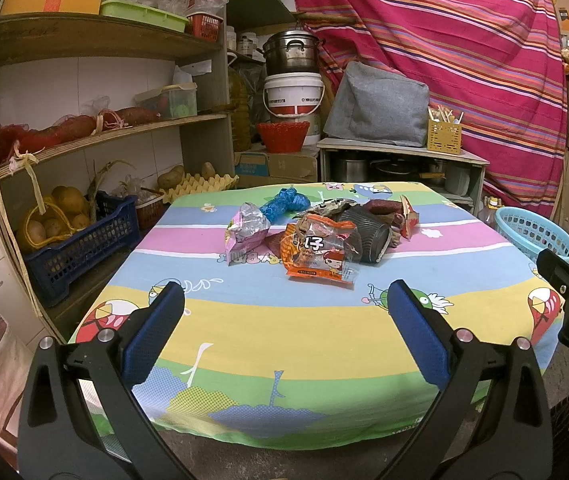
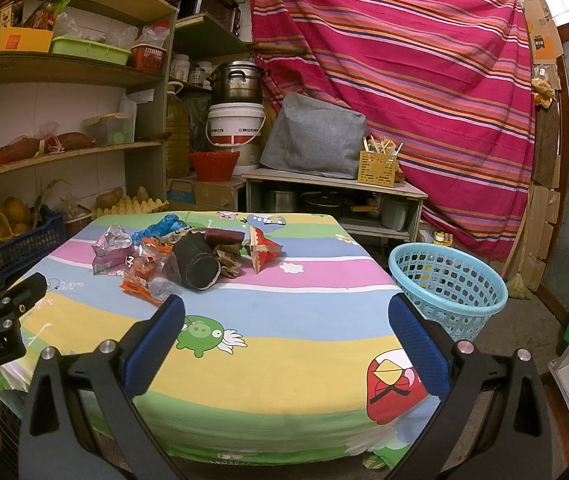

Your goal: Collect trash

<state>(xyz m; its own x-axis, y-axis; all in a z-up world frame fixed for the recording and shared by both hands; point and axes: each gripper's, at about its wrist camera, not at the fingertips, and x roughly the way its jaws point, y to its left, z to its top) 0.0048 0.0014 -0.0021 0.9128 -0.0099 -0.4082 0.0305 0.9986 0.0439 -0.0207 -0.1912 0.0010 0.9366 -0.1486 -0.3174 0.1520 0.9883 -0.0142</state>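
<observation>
In the left wrist view, the left gripper (image 1: pixel 284 308) hangs over the near half of the table (image 1: pixel 244 344), its blue-padded fingers (image 1: pixel 156 332) spread wide with nothing between them. The cartoon-print cloth under them is bare from the near edge up to the trash pile (image 1: pixel 320 232), which sits in a tight cluster around the middle, toward the far side. At the front of the pile lies an orange snack wrapper (image 1: pixel 320 256); a pink foil bag (image 1: pixel 244 232) is at its left, a dark ribbed paper cup (image 1: pixel 368 236) lies on its side at the right, and a crumpled blue bag (image 1: pixel 284 204) is behind. The table's left edge runs close to the shelving (image 1: pixel 96 128) and a blue crate (image 1: pixel 80 248). At the right edge, part of the other tool shows, with a light blue basket (image 1: pixel 536 232) beyond the table. In the right wrist view, the right gripper (image 2: pixel 284 312) is likewise wide open and empty, above the near right part of the cloth. The pile is ahead and to the left, well apart from the fingers. The basket (image 2: pixel 448 284) stands on the floor just beside the table's right edge, with open floor to its right.
</observation>
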